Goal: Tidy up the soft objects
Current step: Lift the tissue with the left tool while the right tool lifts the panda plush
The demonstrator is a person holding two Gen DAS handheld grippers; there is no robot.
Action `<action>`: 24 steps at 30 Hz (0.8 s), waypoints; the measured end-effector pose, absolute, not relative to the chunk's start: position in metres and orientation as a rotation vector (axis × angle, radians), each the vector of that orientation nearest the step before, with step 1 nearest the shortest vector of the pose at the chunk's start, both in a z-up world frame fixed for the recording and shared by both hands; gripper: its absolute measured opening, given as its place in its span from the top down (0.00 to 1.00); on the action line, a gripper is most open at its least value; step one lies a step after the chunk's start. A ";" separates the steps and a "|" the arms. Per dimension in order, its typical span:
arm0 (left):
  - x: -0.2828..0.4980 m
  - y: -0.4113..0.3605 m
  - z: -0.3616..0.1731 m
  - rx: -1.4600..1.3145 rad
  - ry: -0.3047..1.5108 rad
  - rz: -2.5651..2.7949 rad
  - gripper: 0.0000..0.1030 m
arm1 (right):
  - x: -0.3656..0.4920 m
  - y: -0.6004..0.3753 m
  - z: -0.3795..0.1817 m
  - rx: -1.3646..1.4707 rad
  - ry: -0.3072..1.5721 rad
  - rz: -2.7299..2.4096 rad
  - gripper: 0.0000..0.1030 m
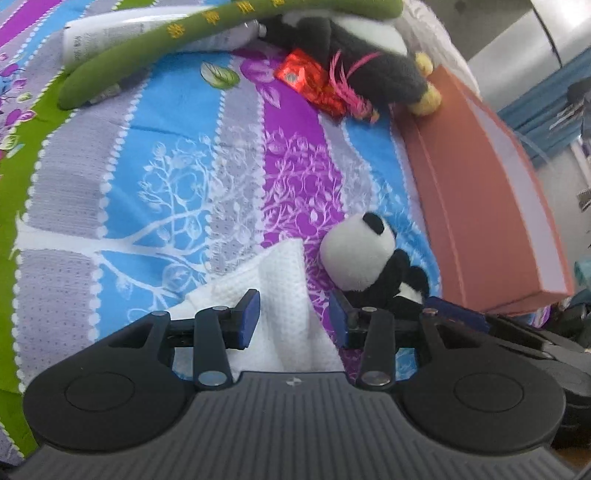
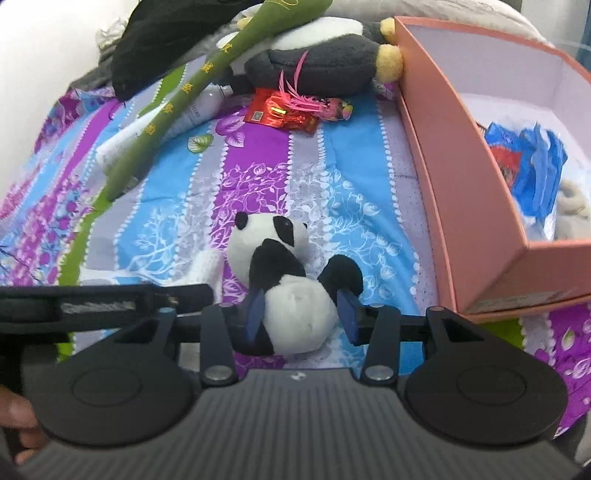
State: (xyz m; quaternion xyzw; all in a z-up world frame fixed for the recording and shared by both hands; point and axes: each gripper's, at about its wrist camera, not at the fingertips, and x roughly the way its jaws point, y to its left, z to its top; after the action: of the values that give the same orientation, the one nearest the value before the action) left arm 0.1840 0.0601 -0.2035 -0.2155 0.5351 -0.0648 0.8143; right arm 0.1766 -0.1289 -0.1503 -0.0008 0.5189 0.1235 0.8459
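Black-and-white plush panda toy [image 2: 291,280]: lies on its back on the striped purple, blue and grey floral bedspread [image 2: 332,206], just left of the salmon-pink cardboard box [image 2: 461,206]. Right gripper [image 2: 301,317]: blue-padded fingers set either side of the panda's white belly, jaws closed onto it as far as the view shows. Left gripper [image 1: 295,319]: jaws spread, nothing held, over a white waffle-textured cloth [image 1: 273,295] lying beside the panda. Box contents: crumpled blue plastic wrappers [image 2: 532,162]. Far end of the bedspread: large black-and-white plush animal with yellow feet [image 2: 321,59]; long green plush stalk with yellow characters [image 2: 177,96] leaning across it; white squeeze tube [image 1: 107,35]; red foil packet [image 2: 277,112] with a pink feathered trinket [image 2: 317,105].
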 end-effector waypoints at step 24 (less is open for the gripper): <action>0.195 0.035 -0.216 -0.243 1.130 -0.105 0.64 | 0.181 -0.152 -0.172 0.317 1.169 0.336 0.59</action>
State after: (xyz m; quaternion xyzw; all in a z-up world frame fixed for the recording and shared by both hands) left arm 0.1952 0.0355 -0.2163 -0.1147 0.5338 -0.0497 0.8363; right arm 0.1808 -0.1519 -0.1724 0.1483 0.5468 0.1573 0.8089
